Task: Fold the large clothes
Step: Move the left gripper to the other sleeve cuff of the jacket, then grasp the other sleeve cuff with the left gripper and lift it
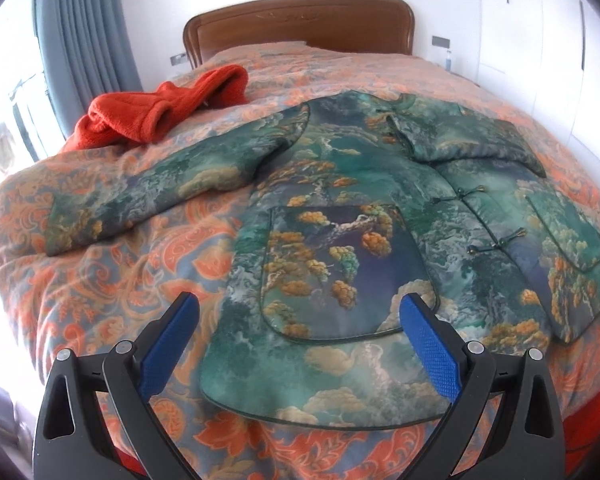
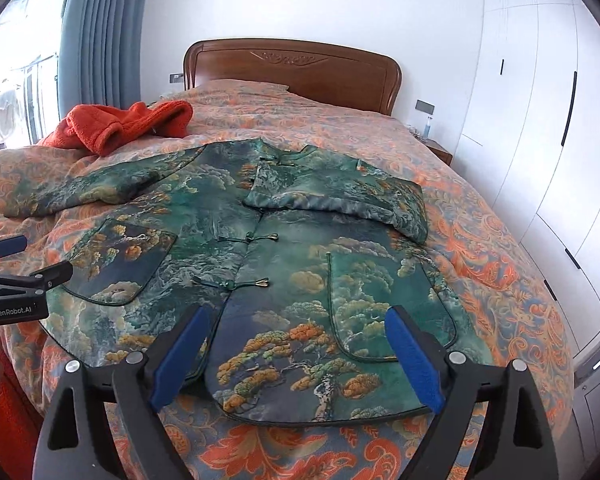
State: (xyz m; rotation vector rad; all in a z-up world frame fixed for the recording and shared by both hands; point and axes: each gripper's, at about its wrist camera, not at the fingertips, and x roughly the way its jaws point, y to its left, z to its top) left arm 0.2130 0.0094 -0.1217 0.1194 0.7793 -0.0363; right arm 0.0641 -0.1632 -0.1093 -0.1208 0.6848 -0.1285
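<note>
A large green jacket [image 1: 340, 216] with a tree and cloud print lies face up on the bed, also seen in the right wrist view [image 2: 284, 248]. Its right sleeve [image 2: 340, 196] is folded across the chest. Its left sleeve [image 1: 140, 184] lies stretched out to the left. My left gripper [image 1: 300, 312] is open, above the jacket's lower left hem and pocket. My right gripper [image 2: 298, 320] is open, above the lower right hem. The left gripper also shows at the left edge of the right wrist view [image 2: 20, 264]. Neither holds anything.
A crumpled red knit garment [image 1: 160, 108] lies at the far left of the bed. The bedspread [image 1: 112, 276] is orange and grey patterned. A wooden headboard [image 2: 292, 68] stands at the back. White wardrobes [image 2: 540, 140] line the right; grey curtains [image 1: 80, 40] hang at the left.
</note>
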